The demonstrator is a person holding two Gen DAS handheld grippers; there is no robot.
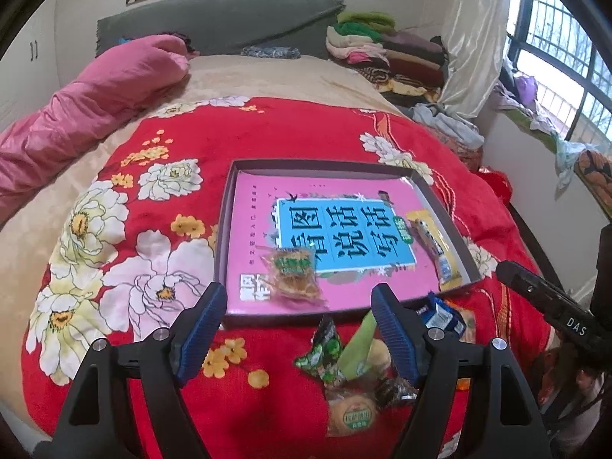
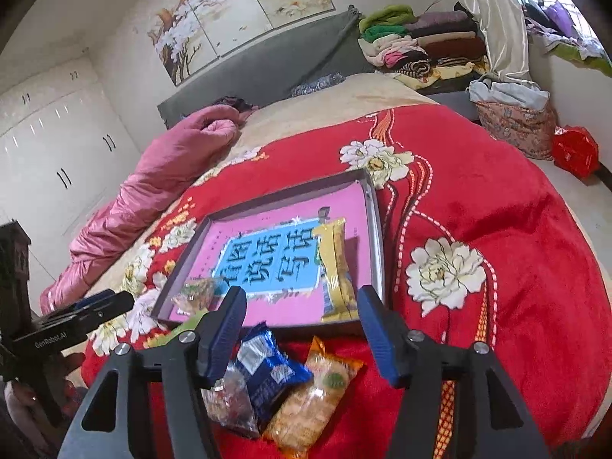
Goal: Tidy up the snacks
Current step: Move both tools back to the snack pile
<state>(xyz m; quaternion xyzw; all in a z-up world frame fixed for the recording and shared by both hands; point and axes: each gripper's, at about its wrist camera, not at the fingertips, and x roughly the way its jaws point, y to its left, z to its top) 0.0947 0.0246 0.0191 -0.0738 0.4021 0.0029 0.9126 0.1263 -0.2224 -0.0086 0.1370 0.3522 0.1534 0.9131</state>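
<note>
Loose snack packets [image 2: 283, 386] lie heaped on the red floral blanket [image 1: 267, 134] beneath my grippers. Left gripper [image 1: 302, 329]: fingers wide, empty. Right gripper [image 2: 302, 329]: fingers parted, empty. Shallow box [image 1: 237, 206], lined with a pink book, holds an orange-brown snack [image 1: 294, 275] near-left and a yellow wrapped bar [image 1: 436, 252] along its right wall.
</note>
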